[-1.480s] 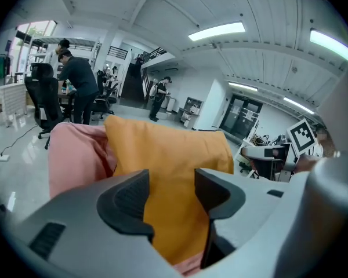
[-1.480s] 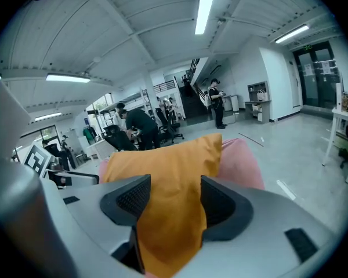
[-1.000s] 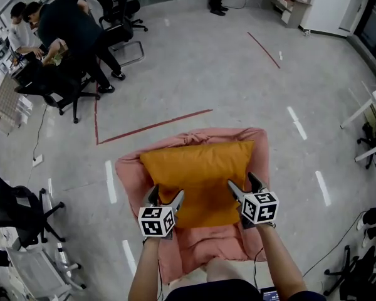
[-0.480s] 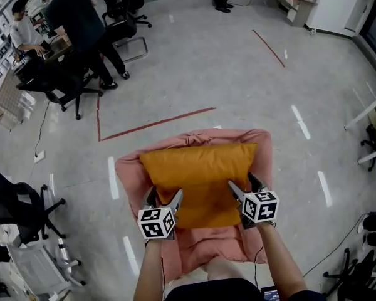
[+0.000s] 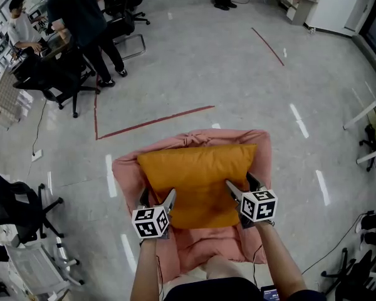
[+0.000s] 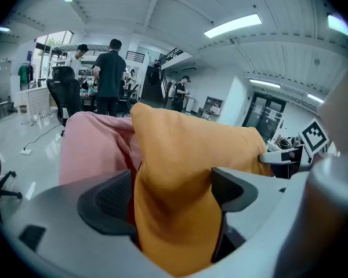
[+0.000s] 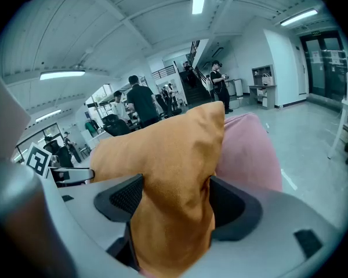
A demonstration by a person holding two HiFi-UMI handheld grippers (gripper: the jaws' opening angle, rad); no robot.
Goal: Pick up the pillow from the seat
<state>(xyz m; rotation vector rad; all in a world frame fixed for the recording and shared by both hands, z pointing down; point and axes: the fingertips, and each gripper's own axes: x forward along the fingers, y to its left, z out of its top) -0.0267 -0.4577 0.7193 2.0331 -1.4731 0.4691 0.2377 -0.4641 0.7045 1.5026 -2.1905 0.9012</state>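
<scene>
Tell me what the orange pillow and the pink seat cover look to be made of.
Pillow: looks like a matte woven cloth over soft filling. There is no sheen, and the corners crease and bunch in both gripper views. The exact fibre is unclear.
Seat cover: looks like thin, matte pink fabric, loosely draped. It wrinkles, sags over the edges and gathers into folds at the far side.

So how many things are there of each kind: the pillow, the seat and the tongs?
orange pillow: 1
pink seat: 1
tongs: 2, the left tongs (jaws just been opening, pillow between them) and the right tongs
total: 4
</scene>
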